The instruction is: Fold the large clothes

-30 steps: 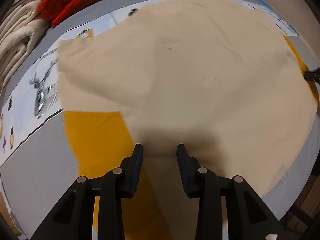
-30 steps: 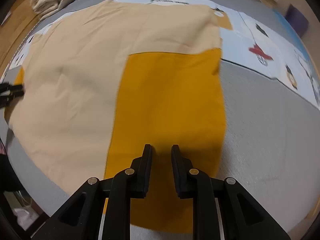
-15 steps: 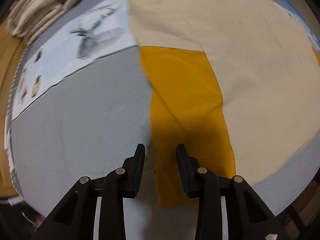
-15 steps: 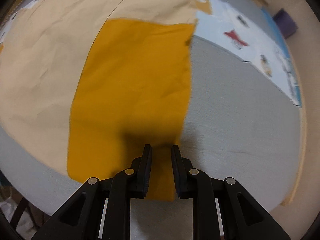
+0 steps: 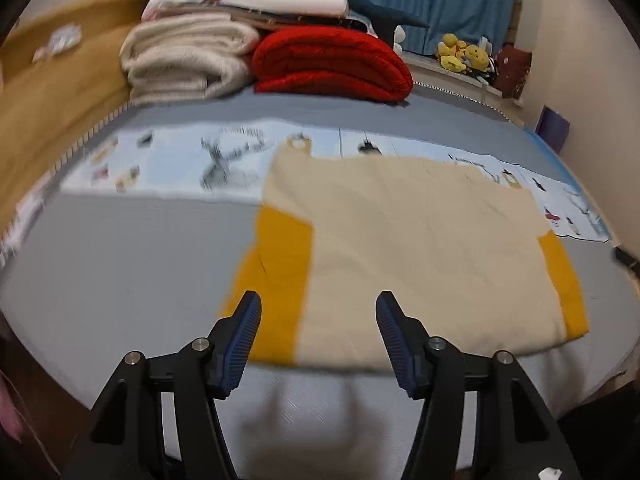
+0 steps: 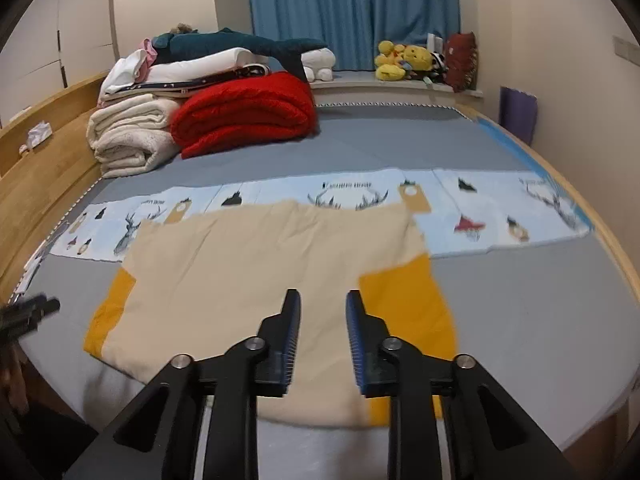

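Note:
A large cream and mustard-yellow garment (image 5: 420, 248) lies flat on the grey bed, cream in the middle with yellow strips at both sides. It also shows in the right wrist view (image 6: 256, 272). My left gripper (image 5: 318, 314) is open and empty, raised above the garment's near left part. My right gripper (image 6: 323, 312) is open and empty, raised above the garment's near right part. The left gripper's tip shows at the left edge of the right wrist view (image 6: 28, 312).
The bed (image 6: 520, 312) has a grey cover with a printed light-blue strip (image 6: 480, 208) behind the garment. Folded cream (image 6: 128, 140) and red blankets (image 6: 248, 112) are stacked at the head. A wooden bed frame (image 5: 48, 92) runs along the left. Plush toys (image 6: 404, 60) sit on the windowsill.
Both grippers have opened and pulled up and back from the garment. They were narrow and close over the yellow side parts; now the whole garment lies flat in view.

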`<state>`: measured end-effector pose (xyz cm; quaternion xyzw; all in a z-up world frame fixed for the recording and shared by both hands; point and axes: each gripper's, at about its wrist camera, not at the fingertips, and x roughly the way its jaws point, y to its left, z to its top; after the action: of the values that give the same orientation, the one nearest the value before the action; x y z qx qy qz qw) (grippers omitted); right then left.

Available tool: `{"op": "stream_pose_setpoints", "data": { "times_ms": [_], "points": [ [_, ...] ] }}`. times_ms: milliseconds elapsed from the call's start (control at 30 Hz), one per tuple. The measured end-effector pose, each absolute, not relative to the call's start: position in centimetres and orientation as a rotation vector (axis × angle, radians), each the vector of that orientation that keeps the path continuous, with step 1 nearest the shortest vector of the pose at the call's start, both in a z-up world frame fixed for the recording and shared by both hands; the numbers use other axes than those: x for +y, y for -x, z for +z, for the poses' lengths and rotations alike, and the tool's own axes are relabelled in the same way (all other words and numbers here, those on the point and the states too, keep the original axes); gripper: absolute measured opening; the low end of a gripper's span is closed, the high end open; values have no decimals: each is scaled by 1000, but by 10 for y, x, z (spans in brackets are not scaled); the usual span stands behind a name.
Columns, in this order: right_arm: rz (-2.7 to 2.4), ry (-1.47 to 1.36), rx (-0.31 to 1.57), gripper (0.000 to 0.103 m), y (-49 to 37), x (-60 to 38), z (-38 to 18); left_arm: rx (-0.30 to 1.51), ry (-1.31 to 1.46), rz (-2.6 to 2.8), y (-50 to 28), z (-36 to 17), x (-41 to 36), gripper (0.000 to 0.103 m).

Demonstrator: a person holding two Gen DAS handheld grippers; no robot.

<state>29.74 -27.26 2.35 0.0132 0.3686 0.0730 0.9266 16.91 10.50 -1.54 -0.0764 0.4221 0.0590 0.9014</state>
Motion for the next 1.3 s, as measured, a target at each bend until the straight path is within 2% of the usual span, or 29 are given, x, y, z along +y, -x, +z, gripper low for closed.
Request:
{"op": "stream_pose_setpoints", "data": {
  "times_ms": [100,267,333,400,467,800,1133,1233,1300],
  "points": [
    [149,-19,854,30,-300,-251,-12,986,203,156,-159,-46,96,55],
    [158,32,834,32,-300,-233,-21,964,163,161,-162,-48,92,55],
    [162,22,839,41,-298,-233,-23,969,198,168,-163,-52,98,55],
    [166,5,852,66,-301,-236,-26,983,252,169,-162,-57,105,55],
    [177,-6,862,77,-305,-237,-29,998,302,169,-165,-64,112,54],
    [211,36,937,78,-319,-215,-50,1065,710,204,-171,-107,162,55],
    [281,116,988,76,-325,-179,-64,1033,1079,252,-168,-151,190,55],
    [316,125,991,67,-325,-171,-66,987,1118,247,-170,-152,194,55],
    [344,117,1007,53,-325,-168,-70,961,1138,233,-175,-153,195,55]
  ]
}}
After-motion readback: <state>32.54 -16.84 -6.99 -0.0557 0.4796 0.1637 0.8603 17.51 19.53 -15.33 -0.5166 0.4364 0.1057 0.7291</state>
